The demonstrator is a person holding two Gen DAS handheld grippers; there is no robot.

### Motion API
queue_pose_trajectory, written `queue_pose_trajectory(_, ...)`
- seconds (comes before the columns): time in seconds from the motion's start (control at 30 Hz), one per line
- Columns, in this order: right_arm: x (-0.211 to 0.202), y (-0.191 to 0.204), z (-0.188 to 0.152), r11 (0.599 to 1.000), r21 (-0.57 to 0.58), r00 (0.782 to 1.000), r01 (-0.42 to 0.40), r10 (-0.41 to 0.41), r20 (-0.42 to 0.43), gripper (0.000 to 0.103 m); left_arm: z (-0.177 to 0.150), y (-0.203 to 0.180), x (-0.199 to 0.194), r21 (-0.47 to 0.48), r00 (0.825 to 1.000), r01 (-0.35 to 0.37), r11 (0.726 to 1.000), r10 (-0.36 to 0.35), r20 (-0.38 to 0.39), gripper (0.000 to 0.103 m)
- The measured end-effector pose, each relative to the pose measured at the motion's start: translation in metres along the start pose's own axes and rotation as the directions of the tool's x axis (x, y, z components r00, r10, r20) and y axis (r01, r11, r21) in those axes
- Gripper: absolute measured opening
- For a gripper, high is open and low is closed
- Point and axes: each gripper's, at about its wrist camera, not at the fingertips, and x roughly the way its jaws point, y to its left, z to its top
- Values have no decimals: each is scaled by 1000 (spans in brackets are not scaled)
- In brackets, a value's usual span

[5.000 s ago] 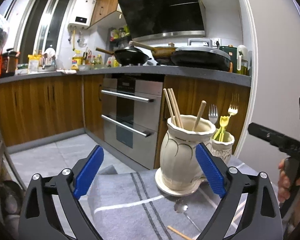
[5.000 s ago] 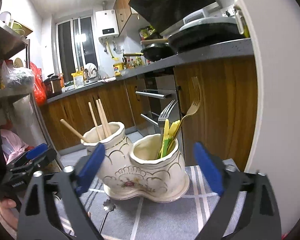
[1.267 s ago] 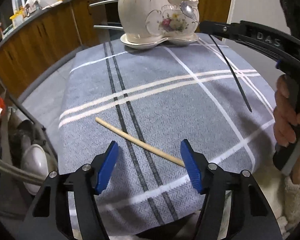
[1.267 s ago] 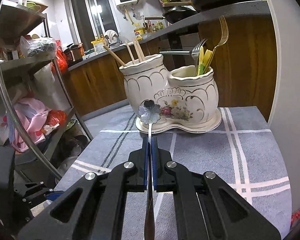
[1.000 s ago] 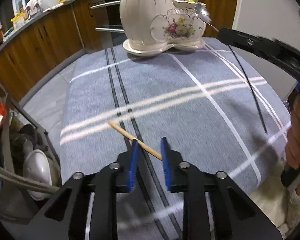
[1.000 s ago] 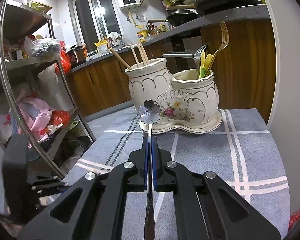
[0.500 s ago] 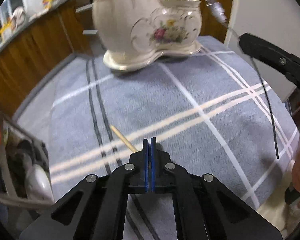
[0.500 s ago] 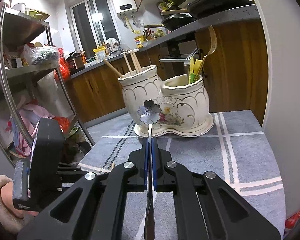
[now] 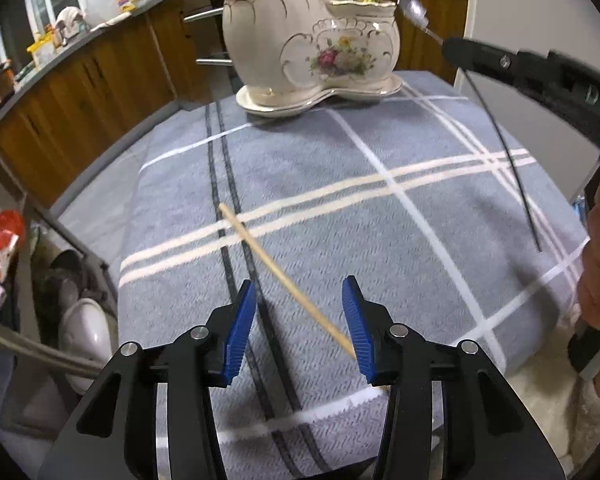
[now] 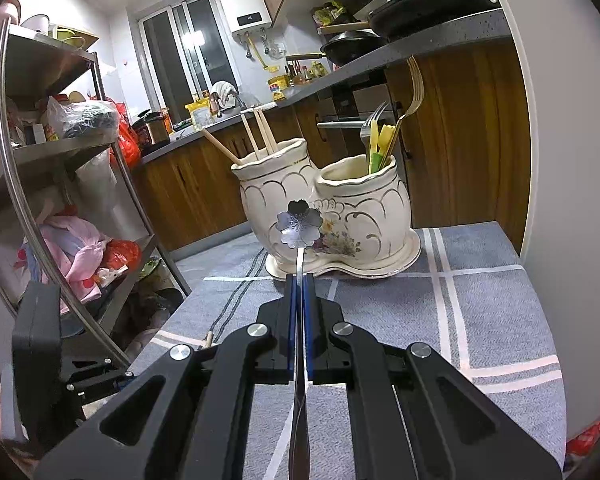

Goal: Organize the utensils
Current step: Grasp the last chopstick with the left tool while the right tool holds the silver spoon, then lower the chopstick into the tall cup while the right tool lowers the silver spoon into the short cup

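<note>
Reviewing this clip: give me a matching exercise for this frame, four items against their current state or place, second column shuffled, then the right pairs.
Column 1
1. chopstick
2. flower spoon
3. forks
4. left tool

Column 2
A. standing in the shorter pot of the ceramic holder
B. open, nothing clamped
C. lying on the grey striped cloth
D. clamped in the shut right tool

Pairs: 1-C, 2-D, 3-A, 4-B
</note>
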Motion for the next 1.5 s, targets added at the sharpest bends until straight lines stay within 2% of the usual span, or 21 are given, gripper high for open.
queue_pose_trajectory(0.03,-1,0,0,1000,-2,1000,0,0,2,3,-1,0,3,-1,1000,3,1000,-3,-15,44)
queue_pose_trajectory(0.07,-2,0,-1,1000,-4,1000,-2,2,2,3,-1,1,3,-7,1000,11,1000,-11,-8,35)
queue_pose_trajectory(0.1,-2,0,-1,1000,-4,1000,-3,3,3,3,-1,1,3,-7,1000,16,1000,-16,-10,23)
queue_pose_trajectory(0.13,-3,0,-1,1000,-4,1000,-3,3,4,3,-1,1,3,-5,1000,25,1000,-25,-14,17)
queue_pose_trajectory(0.2,-5,-1,-1,1000,-2,1000,-4,4,6,3,0,2,3,-1,999,32,999,-32,-22,12)
queue_pose_trajectory(0.4,-9,-3,-2,1000,0,1000,-4,4,11,3,6,0,7,67,996,88,994,-88,-12,6)
queue_pose_trajectory(0.53,-9,-3,-2,1000,-1,1000,-6,6,9,3,7,-8,7,133,998,67,989,-66,-13,6)
queue_pose_trajectory(0.63,-8,-4,-3,1000,-4,1000,-5,5,6,3,7,-6,8,137,998,52,989,-49,-30,7)
queue_pose_trajectory(0.7,-8,-4,-3,1000,-3,1000,-5,5,6,3,8,-5,8,136,999,42,990,-38,-32,15)
queue_pose_trajectory(0.8,-8,-4,-3,1000,-4,1000,-5,5,8,3,11,0,12,114,998,55,992,-52,-29,18)
queue_pose_trajectory(0.83,-7,-4,-3,1000,-4,1000,-5,5,8,3,14,1,13,105,998,64,992,-61,-31,18)
queue_pose_trajectory(0.93,-7,-4,-4,1000,-3,1000,-2,2,11,3,20,5,17,90,995,93,992,-90,-32,7)
queue_pose_trajectory(1.0,-7,-4,-4,1000,0,1000,1,-1,15,3,22,7,19,85,994,107,991,-105,-29,6)
queue_pose_trajectory(1.1,-8,-2,-3,1000,-2,1000,7,-7,30,3,23,10,10,100,989,138,985,-142,37,6)
queue_pose_trajectory(1.23,-10,0,0,1000,2,998,17,-17,57,3,23,17,-5,115,973,169,979,-184,137,6)
queue_pose_trajectory(1.33,-13,3,4,1000,-1,995,25,-25,92,3,26,27,-19,114,952,180,977,-202,229,6)
queue_pose_trajectory(1.5,-17,9,25,999,-14,987,35,-32,160,3,37,53,-48,104,889,184,977,-211,407,6)
